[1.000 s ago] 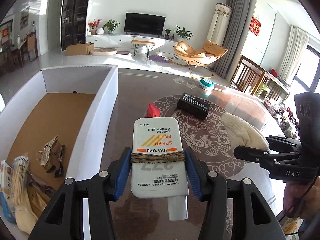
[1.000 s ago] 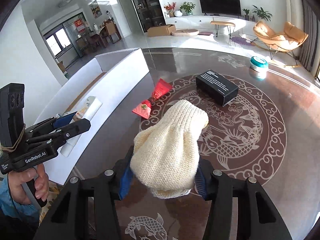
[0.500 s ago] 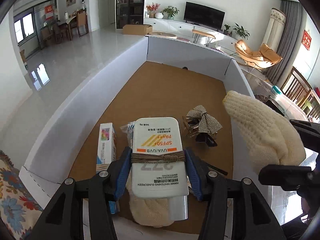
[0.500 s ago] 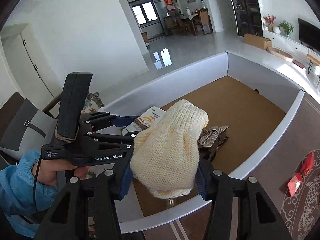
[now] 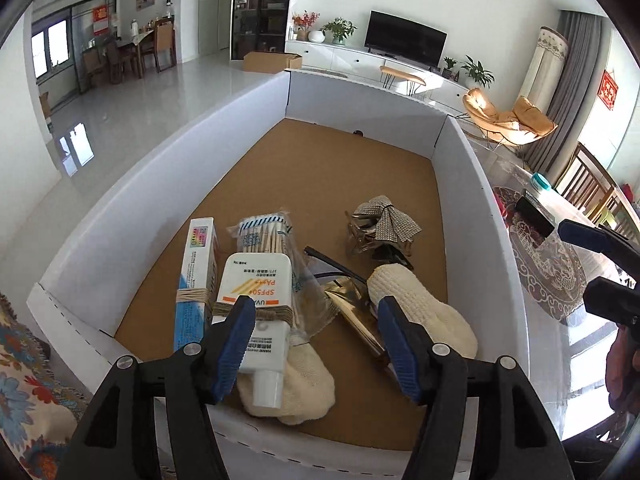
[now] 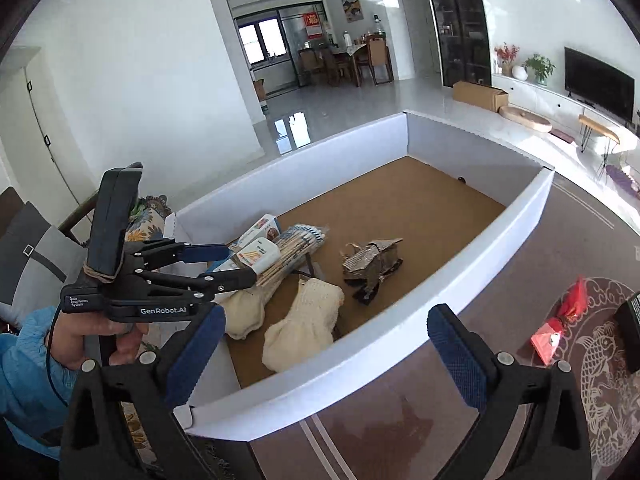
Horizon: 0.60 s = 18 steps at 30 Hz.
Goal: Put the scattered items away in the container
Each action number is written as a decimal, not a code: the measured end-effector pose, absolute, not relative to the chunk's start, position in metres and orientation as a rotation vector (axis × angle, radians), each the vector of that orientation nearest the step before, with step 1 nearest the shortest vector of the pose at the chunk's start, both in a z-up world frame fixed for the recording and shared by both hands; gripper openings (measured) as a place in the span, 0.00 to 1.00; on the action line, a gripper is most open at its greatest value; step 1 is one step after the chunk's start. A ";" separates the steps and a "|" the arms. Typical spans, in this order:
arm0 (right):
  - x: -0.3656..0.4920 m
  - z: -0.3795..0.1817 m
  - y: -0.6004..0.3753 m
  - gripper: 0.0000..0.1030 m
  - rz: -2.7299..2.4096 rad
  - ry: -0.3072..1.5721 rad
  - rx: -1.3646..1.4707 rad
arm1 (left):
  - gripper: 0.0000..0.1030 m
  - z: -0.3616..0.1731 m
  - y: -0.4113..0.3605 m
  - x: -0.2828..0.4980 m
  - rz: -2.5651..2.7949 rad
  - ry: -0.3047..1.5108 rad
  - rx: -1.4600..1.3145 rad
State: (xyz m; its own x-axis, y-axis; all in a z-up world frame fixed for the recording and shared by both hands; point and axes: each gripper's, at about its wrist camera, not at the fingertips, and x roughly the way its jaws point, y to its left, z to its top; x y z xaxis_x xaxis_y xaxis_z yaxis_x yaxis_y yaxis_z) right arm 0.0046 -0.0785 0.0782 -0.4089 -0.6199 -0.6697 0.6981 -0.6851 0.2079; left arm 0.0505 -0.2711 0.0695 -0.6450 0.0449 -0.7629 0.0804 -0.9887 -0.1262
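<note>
The white-walled box (image 5: 476, 184) with a brown floor holds the items; it also shows in the right wrist view (image 6: 516, 216). The white sunscreen tube (image 5: 256, 304) lies in it on a packet of sticks (image 5: 268, 236), beside a cream knit mitten (image 5: 420, 312) (image 6: 304, 324). My left gripper (image 5: 316, 340) is open and empty just above the tube. My right gripper (image 6: 326, 348) is open and empty over the box's near wall. A red bow (image 6: 560, 320) and a black box (image 6: 632, 328) lie on the table outside.
In the box also lie a blue-white carton (image 5: 196, 280), a second cream mitten (image 5: 296, 388), a glittery bow clip (image 5: 380, 224) and a gold item (image 5: 352, 300). A teal jar (image 5: 540, 180) stands on the patterned glass table (image 5: 552, 276). A floral cushion (image 5: 24, 380) is at left.
Both grippers opened. The sunscreen tube dropped from the left gripper and the cream mitten from the right one; both now lie in the box. The right gripper drew back to the wall.
</note>
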 end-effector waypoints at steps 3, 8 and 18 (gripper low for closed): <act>0.007 0.068 -0.005 0.99 -2.269 0.106 1.029 | 0.62 0.077 -0.256 0.070 -2.862 0.220 1.293; 0.037 0.031 0.144 0.99 -2.501 0.016 1.256 | 0.62 0.085 -0.219 0.096 -2.909 0.155 1.314; 0.119 0.034 0.269 1.00 -2.679 -0.291 1.304 | 0.83 0.121 -0.111 0.114 -3.070 -0.018 1.294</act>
